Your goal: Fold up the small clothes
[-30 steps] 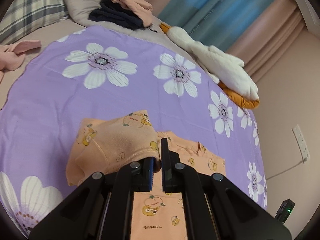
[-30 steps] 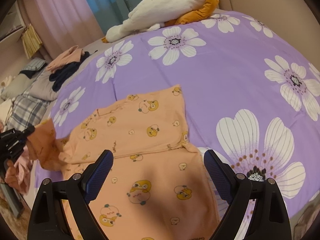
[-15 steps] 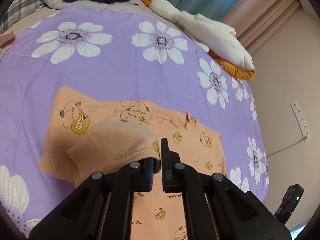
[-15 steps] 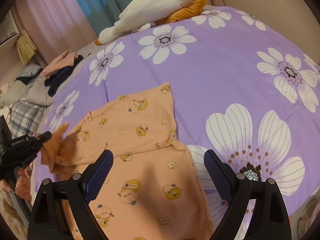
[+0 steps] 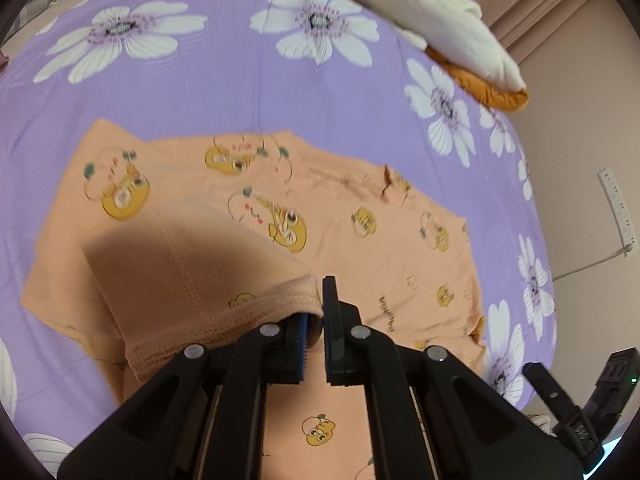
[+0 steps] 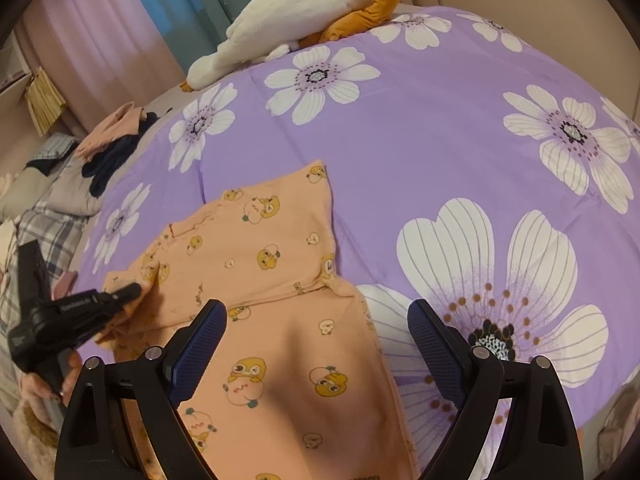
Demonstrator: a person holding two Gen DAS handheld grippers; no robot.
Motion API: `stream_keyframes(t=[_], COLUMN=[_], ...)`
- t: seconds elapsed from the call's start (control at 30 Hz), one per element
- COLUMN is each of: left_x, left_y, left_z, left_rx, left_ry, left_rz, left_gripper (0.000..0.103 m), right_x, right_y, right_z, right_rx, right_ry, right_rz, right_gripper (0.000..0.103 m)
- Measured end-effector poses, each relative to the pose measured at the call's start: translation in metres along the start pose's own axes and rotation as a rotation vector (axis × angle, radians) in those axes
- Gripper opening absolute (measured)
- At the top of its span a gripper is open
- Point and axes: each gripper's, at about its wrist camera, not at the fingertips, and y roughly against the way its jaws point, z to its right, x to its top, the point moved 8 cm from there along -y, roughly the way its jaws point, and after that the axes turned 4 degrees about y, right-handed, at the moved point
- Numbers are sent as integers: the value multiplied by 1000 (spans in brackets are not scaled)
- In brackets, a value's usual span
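A soft peach cotton garment printed with yellow cartoon ducks [image 6: 276,312] lies spread on a smooth purple bedspread with large white daisies [image 6: 440,152], its knit matte and slightly creased, its hems double-stitched. The left gripper [image 5: 314,320], black plastic with a blue ribbed pad, has its jaws together, clamped on a stitched hem of the garment, so that a fold of cloth [image 5: 200,272] drapes over the flat layers on the left of the garment. In the right wrist view this gripper [image 6: 132,292] shows at the garment's left edge. The right gripper [image 6: 316,340] hangs over the near part of the garment with its 2 blue-padded jaws wide apart and nothing between them. At the far side of the bed lies a fluffy white and orange plush toy [image 6: 296,16], and to the far left a heap of pink and dark navy clothes [image 6: 116,140] on a grey pillow [image 6: 48,196]. Pink and teal curtains [image 6: 132,20] hang behind.
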Motion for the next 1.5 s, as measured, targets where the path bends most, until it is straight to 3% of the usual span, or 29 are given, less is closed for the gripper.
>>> stream_keyframes(t=[0.17,0.47,0.63,0.83,1.03,1.2,1.5], left_x=[-11,-12,-11,3,0,-19,-47], left_y=[-21,-21,3,76,136,152,172], left_z=[-7,-6,5,-10,-76,-129,-181], left_rx=[36,59,41,20,111,219,225], left_ry=[5,-29,-65,-53,65,154,293], left_rz=[-56,-59,-46,108,215,232,208], left_gripper=[3,9,52,76,77,76,64], right_x=[-2,-6,-6,-4,4,11,-24], right_y=[0,-3,-3,-3,-14,-29,-68], right_z=[4,7,4,-6,-39,-93,-225], right_rx=[2,15,24,32,93,127,242], right_ry=[-8,-24,-19,10,70,213,572], right_rz=[-3,-17,-15,-14,-38,-53,-158], right_gripper=[91,91,91,91,91,91,85])
